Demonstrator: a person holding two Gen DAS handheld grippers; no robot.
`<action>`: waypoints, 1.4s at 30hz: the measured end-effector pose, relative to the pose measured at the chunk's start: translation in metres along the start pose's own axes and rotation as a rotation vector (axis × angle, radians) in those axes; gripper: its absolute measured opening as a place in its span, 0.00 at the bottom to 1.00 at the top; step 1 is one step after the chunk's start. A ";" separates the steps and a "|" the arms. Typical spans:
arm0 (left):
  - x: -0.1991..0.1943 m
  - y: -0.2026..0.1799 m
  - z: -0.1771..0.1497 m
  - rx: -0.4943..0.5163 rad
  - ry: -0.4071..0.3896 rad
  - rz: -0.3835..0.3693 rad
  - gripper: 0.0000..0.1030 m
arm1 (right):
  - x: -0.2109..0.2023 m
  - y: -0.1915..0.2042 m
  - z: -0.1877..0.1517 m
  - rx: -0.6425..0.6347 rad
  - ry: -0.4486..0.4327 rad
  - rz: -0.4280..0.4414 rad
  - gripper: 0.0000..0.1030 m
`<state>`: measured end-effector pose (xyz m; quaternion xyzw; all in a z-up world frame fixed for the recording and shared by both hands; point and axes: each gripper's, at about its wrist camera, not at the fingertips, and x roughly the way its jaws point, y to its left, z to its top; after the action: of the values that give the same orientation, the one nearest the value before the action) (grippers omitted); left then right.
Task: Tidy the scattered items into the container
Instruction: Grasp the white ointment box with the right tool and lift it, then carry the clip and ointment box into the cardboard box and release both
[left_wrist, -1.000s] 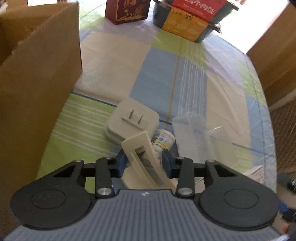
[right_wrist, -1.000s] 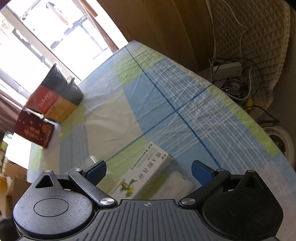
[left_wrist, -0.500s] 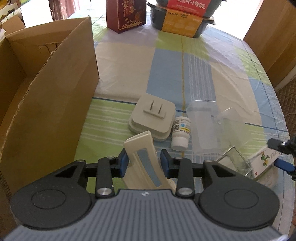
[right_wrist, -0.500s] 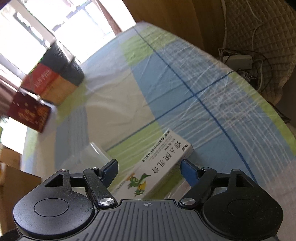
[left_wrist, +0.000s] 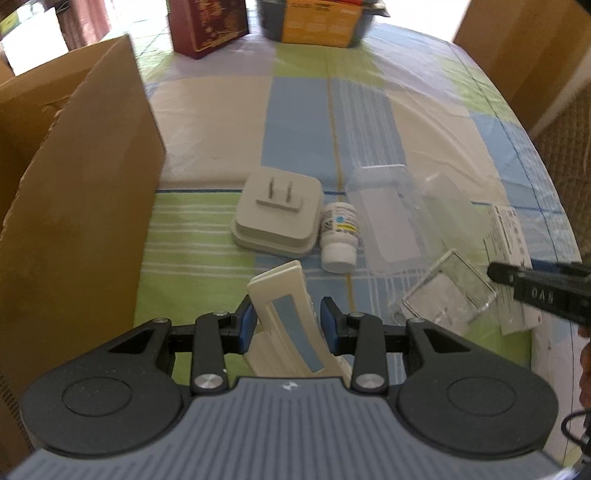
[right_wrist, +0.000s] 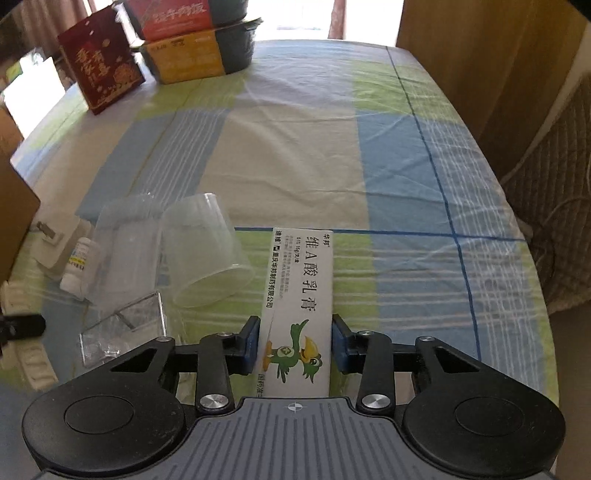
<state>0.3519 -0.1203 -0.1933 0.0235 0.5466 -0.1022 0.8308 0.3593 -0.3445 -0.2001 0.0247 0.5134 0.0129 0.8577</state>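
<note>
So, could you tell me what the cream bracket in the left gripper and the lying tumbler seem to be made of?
The cream bracket looks like matte moulded plastic: uniform colour, crisp ribbed edges, no shine. The tumbler seems to be thin clear plastic, possibly glass: the tablecloth shows straight through it.

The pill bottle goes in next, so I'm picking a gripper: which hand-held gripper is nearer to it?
Left. The left hand-held gripper sits just short of the pill bottle; the right one is farther, beyond the clear cups.

checked tablecloth (right_wrist: 295, 166) carries plug adapter (left_wrist: 277, 218), pill bottle (left_wrist: 338, 240), clear cup (right_wrist: 207, 251), medicine carton (right_wrist: 299, 288).
</note>
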 end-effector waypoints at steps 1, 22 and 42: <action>-0.001 -0.001 -0.001 0.008 0.002 -0.010 0.31 | -0.001 -0.003 0.000 0.023 -0.001 0.012 0.40; -0.169 0.046 -0.010 0.152 -0.271 -0.086 0.31 | -0.119 0.081 -0.019 0.079 -0.143 0.380 0.40; -0.176 0.206 -0.007 0.193 -0.227 0.082 0.31 | -0.145 0.298 0.013 -0.107 -0.142 0.503 0.40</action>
<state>0.3186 0.1078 -0.0505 0.1138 0.4356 -0.1219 0.8846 0.3038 -0.0540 -0.0497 0.1070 0.4281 0.2511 0.8615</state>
